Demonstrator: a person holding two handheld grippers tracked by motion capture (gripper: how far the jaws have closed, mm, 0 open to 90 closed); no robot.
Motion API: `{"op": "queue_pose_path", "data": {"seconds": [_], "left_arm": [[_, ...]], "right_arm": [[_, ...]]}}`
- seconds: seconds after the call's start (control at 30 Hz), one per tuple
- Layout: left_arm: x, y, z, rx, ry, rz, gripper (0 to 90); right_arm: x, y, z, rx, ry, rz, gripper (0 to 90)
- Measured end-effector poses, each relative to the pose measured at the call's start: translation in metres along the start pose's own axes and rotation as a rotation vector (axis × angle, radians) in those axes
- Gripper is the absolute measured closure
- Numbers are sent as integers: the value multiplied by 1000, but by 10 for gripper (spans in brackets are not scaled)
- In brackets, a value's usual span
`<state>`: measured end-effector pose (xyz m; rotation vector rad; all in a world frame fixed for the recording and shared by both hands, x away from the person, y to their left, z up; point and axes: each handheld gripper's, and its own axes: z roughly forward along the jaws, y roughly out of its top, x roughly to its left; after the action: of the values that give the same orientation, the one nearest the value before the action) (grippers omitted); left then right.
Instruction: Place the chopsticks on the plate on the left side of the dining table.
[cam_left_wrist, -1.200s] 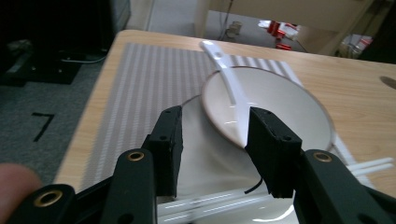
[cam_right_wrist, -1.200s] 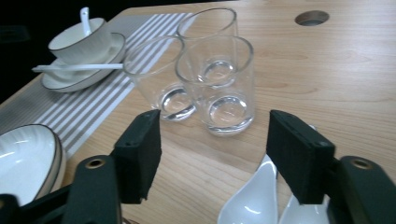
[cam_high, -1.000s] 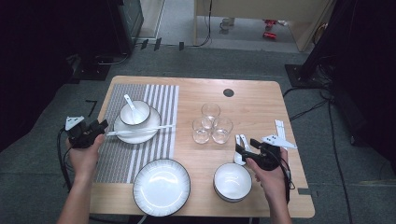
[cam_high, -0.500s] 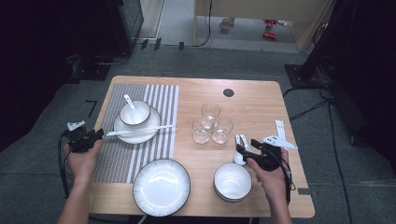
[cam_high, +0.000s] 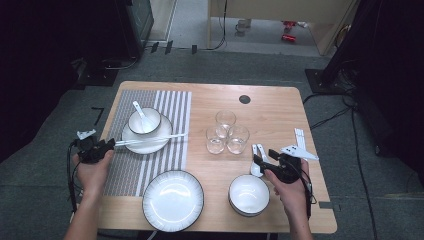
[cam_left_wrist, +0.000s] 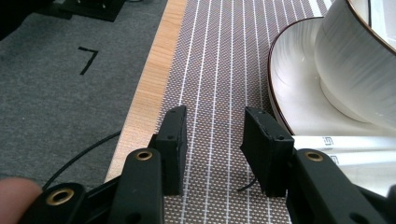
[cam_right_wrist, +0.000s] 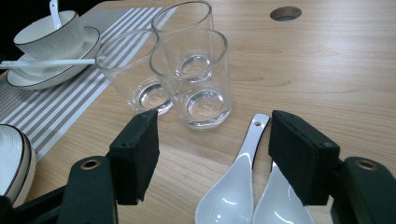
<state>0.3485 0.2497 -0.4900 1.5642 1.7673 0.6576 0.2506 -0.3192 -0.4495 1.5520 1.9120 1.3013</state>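
White spoons (cam_right_wrist: 254, 186) lie side by side between the right gripper (cam_right_wrist: 212, 149)'s open jaws, touching neither.

Wooden table (cam_high: 280, 107) with striped mat (cam_high: 172, 105), plates, bowl, glasses (cam_high: 225, 132), spoons (cam_high: 257, 157).

Standing in a tight cluster at mid-table: three clear glasses (cam_high: 237, 139), touching one another, all upright (nothing visible inside). Lying near the front edge, left of centre: a large white plate (cam_high: 173, 200) with a dark rim. Sitting to its right, also near the front edge: a stack of white bowls (cam_high: 248, 195). Showing far back in the wooden table (cam_high: 270, 115): a small dark round hole (cam_high: 244, 99). Resting near the right edge: a pair of white chopsticks (cam_high: 299, 136). Trailing over the grey floor (cam_high: 250, 65) on the right: black cables (cam_high: 345, 112).
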Motion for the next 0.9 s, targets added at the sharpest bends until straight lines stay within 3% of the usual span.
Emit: {"op": "queue_pose_path", "data": {"seconds": [0.3,0.53,0.7,0.9], "left_arm": [[2,2,-4,-12,-8,-16,565],[3,7,-15,-10,-75,-41,594],[7,7,-20,14,-113,-33,589],[0,5,-21,29,-141,8,561]], "right_arm": [[-1,0,0,2,-1,1,346],[-2,-1,0,6,-4,2,346],[-3,-1,-2,6,-8,7,346],[-3,-1,-2,8,-2,3,343]]}}
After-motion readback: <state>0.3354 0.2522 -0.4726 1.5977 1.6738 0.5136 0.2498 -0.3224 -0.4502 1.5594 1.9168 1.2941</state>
